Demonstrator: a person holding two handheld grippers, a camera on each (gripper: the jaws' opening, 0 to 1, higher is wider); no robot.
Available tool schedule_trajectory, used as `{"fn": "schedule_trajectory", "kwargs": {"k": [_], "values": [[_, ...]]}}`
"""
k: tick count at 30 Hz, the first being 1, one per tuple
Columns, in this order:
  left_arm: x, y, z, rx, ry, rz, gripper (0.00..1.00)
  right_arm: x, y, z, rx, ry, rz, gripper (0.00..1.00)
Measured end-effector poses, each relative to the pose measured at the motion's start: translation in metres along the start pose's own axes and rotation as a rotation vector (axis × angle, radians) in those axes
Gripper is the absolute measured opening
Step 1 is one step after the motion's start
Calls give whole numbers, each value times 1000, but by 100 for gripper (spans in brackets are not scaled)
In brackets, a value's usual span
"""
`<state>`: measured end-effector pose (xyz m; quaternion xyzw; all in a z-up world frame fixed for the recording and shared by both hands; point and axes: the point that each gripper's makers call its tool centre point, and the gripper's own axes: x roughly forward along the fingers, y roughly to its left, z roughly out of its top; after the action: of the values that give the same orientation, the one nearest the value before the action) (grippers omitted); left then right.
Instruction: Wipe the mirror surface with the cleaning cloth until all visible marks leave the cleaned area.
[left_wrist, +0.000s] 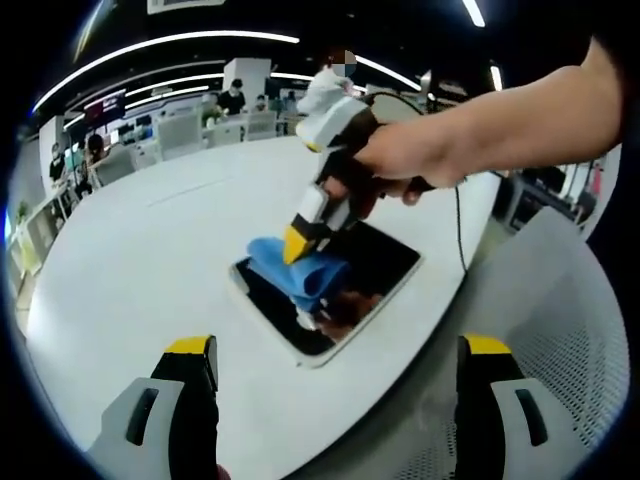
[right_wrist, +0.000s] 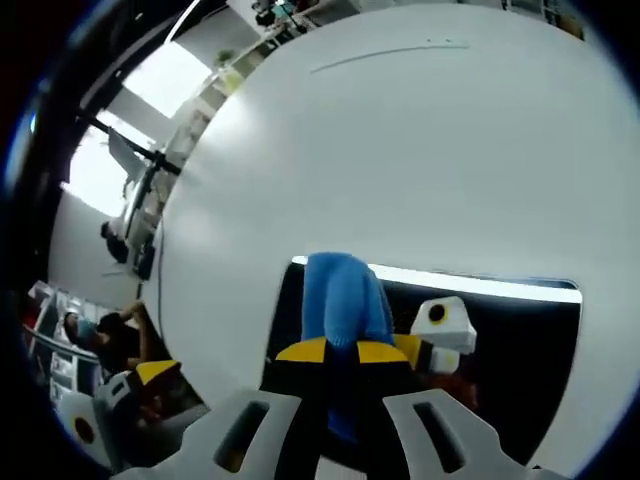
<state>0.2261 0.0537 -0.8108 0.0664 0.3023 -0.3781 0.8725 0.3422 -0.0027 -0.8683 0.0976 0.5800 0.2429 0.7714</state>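
No legible text, label or number anywhere.

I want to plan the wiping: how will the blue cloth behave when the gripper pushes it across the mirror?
The blue cloth hangs folded from the right gripper, so it is probably floppy and may bunch. The mirror looks smooth; the cloth likely slides easily.

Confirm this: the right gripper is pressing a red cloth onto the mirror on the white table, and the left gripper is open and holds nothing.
One error: the cloth is blue, not red, as the left gripper view shows. The right gripper does press it onto the mirror on the white table, and the left gripper is open and holds nothing.
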Motion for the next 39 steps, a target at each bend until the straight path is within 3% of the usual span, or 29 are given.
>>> {"fn": "schedule_trajectory", "kwargs": {"k": [39], "values": [[1,1,-2,20,9,13,100,-11,11,-53,3,-21,23,3]]}}
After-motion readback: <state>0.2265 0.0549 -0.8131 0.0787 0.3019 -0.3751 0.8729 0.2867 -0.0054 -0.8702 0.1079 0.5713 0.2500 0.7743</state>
